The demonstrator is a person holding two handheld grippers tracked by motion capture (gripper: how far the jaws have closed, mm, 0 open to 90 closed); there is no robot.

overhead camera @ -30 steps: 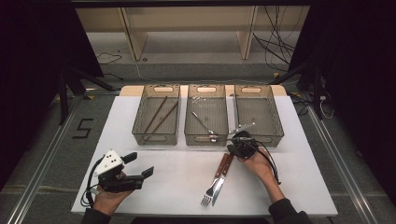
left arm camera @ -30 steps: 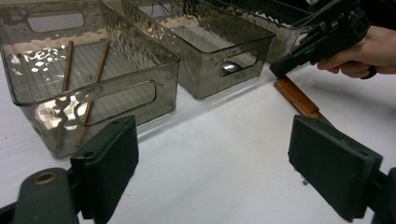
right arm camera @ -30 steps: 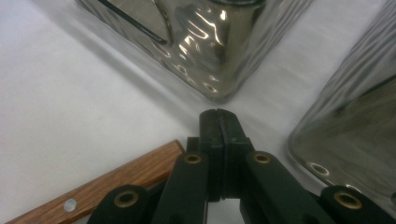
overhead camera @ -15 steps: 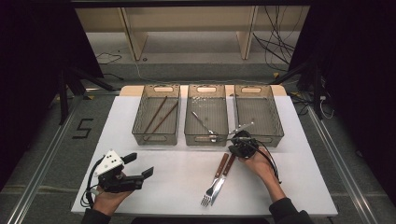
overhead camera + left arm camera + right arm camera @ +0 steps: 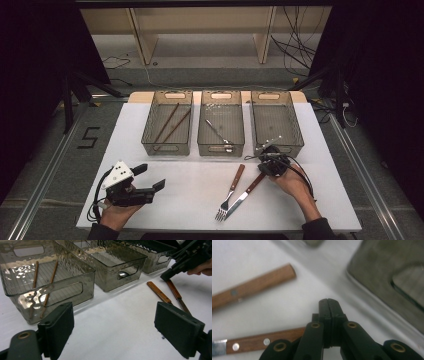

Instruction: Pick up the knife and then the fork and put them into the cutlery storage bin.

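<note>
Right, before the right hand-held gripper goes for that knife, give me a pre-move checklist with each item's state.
1. Right hand-held gripper open enough to take the handle: not ok, jaws closed together.
2. Knife lying free on the table: ok.
3. Gripper at the knife's wooden handle end: ok.
4. Fork apart from the knife: cannot tell, tips lie close.
5. Right bin has room: ok.
6. Left hand-held gripper out of the way: ok, open.

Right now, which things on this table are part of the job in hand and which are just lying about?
In the job: knife, fork, right gripper, right bin.
Lying about: chopsticks in the left bin, spoon in the middle bin, left gripper.
</note>
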